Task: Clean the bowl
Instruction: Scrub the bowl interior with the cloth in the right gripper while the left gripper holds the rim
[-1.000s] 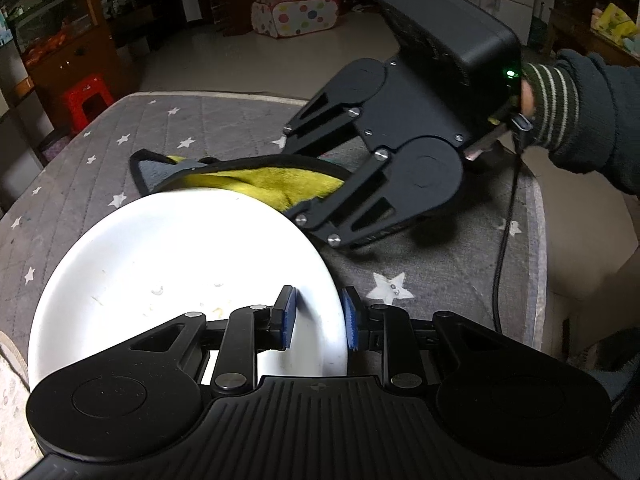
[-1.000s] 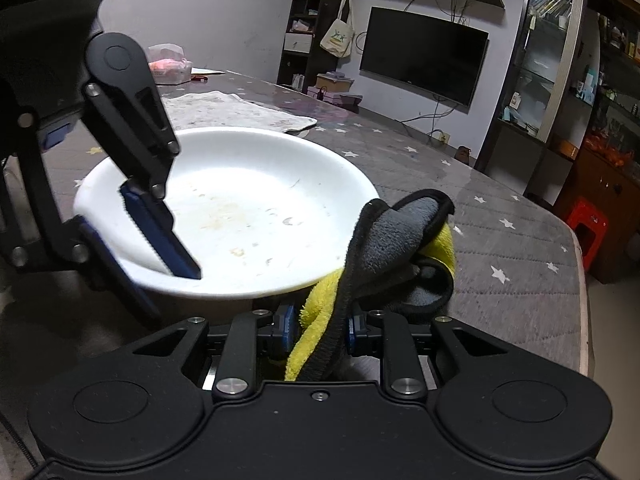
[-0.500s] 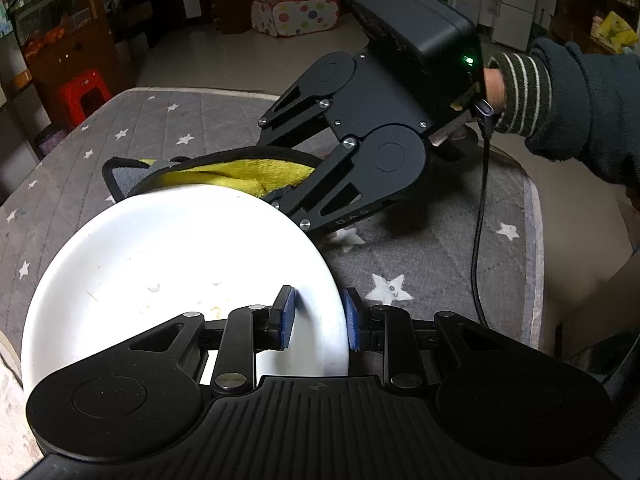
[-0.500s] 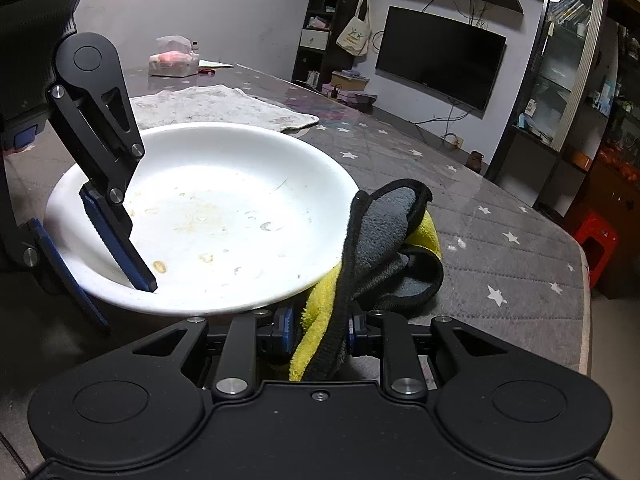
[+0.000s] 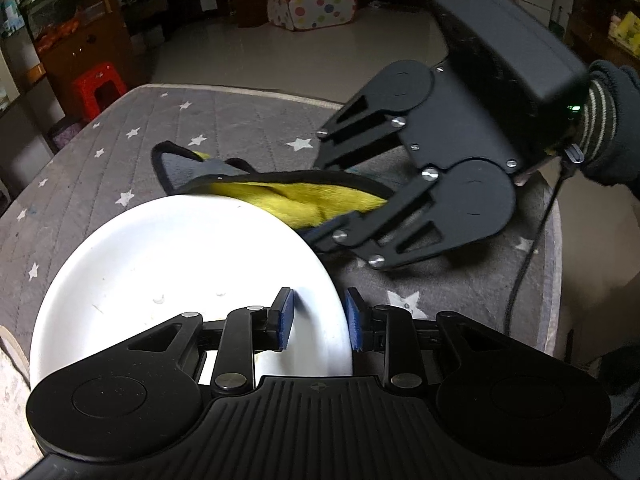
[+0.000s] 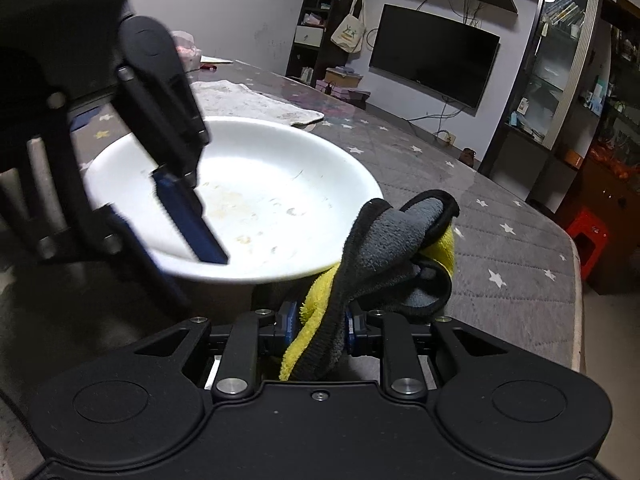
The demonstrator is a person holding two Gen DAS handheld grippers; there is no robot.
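My left claw (image 5: 318,316) pinches the rim of the white bowl (image 5: 180,264) so it stays put near the table (image 5: 240,128) edge; my right claw (image 6: 318,330) squeezes the cloth (image 6: 384,248) beside it, ready to wipe.

Grey quilted surface (image 6: 500,240) with little white stars, plus the stuff sitting on it

White bowl (image 6: 248,200) sits on it straight ahead of the right gripper (image 6: 318,330), specks and smears of dried food inside. A yellow and grey cloth (image 6: 396,248) lies just right of the bowl, touching its rim; can't tell how much of it actually rests on the surface. Past the bowl, further from that gripper, there's a pale crumpled towel (image 6: 256,102) spread flat, and beyond it something pinkish in a clear bag (image 6: 186,46), too blurry to name.
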